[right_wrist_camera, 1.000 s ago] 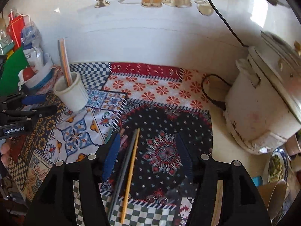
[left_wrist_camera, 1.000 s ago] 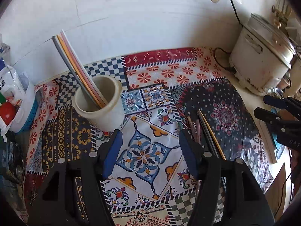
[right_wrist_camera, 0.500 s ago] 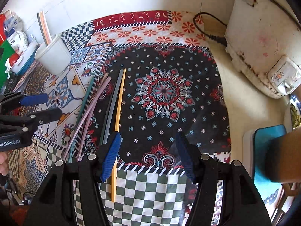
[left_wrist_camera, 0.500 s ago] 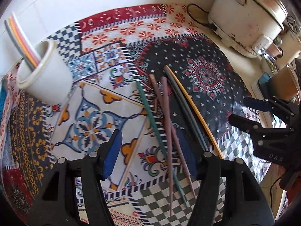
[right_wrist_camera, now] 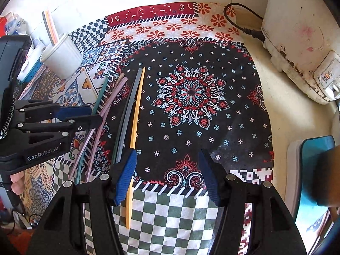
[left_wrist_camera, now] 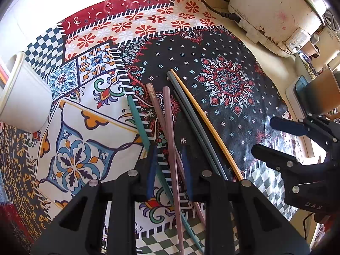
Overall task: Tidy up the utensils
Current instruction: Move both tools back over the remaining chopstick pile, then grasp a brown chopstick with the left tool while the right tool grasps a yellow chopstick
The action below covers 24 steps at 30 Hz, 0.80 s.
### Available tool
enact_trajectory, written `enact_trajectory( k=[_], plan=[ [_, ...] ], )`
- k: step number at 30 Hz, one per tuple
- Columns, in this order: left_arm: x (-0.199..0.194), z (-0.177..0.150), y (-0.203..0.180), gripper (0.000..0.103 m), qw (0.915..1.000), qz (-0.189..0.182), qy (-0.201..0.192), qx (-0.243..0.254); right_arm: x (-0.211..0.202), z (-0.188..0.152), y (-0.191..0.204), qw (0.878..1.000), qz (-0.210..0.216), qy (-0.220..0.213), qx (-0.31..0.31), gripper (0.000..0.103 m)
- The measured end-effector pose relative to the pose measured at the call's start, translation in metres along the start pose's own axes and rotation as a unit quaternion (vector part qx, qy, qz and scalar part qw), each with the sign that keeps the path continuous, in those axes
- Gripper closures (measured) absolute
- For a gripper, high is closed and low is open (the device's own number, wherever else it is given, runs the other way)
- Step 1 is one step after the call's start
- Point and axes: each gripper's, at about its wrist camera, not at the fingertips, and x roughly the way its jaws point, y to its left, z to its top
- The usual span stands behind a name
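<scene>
Loose chopsticks lie on patchwork cloth [left_wrist_camera: 89, 114] over the bench, long axes running roughly away from both wrist cams. Left gripper [left_wrist_camera: 169, 166] sits directly over the pink chopsticks [left_wrist_camera: 170, 127] and teal chopstick [left_wrist_camera: 138, 120]; its jaws have just been closing and now stand narrow, pink pair and teal shaft passing between them, pad contact not confirmed. Right gripper [right_wrist_camera: 166, 174] is parted wide, nothing between its jaws; yellow chopstick [right_wrist_camera: 136, 114] and grey chopsticks [right_wrist_camera: 128, 110] run under its left finger. Left gripper is nearer the pink/teal group. Sticks: slim, smooth, hard, approx. square-section. White ribbed holder cup [right_wrist_camera: 61, 58], upright, stands well apart at far left, already holding several sticks.
</scene>
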Motion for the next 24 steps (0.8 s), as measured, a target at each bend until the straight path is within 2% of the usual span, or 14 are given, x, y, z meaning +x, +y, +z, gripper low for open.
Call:
enact_trajectory(
  k=[3,6,10,13,19,23,24],
  plan=[
    [0.005,0.004,0.001,0.080,1.0000,-0.001,0.002,-0.005,0.004,0.002,0.001,1.000,0.009,0.006,-0.002,0.054],
    [0.009,0.008,0.000,0.081,0.9999,-0.007,0.006,-0.005,0.010,0.004,0.004,0.999,0.023,0.018,-0.013,0.062],
    [0.017,0.010,-0.002,0.094,0.9997,-0.014,0.019,-0.006,0.020,0.007,0.012,0.999,0.033,0.029,-0.028,0.073],
    [0.018,0.010,-0.001,0.098,0.9995,-0.022,0.017,-0.013,0.027,0.009,0.017,0.998,0.041,0.037,-0.032,0.076],
    [-0.001,0.007,0.010,0.098,0.9992,-0.031,-0.007,-0.026,0.032,0.016,0.028,0.998,0.039,0.034,-0.044,0.076],
    [-0.013,0.001,0.024,0.098,0.9990,-0.019,-0.019,-0.037,0.039,0.025,0.034,0.997,0.036,0.028,-0.059,0.078],
    [-0.016,-0.001,0.028,0.098,0.9989,-0.016,-0.018,-0.040,0.040,0.027,0.034,0.997,0.037,0.027,-0.057,0.082]
  ],
)
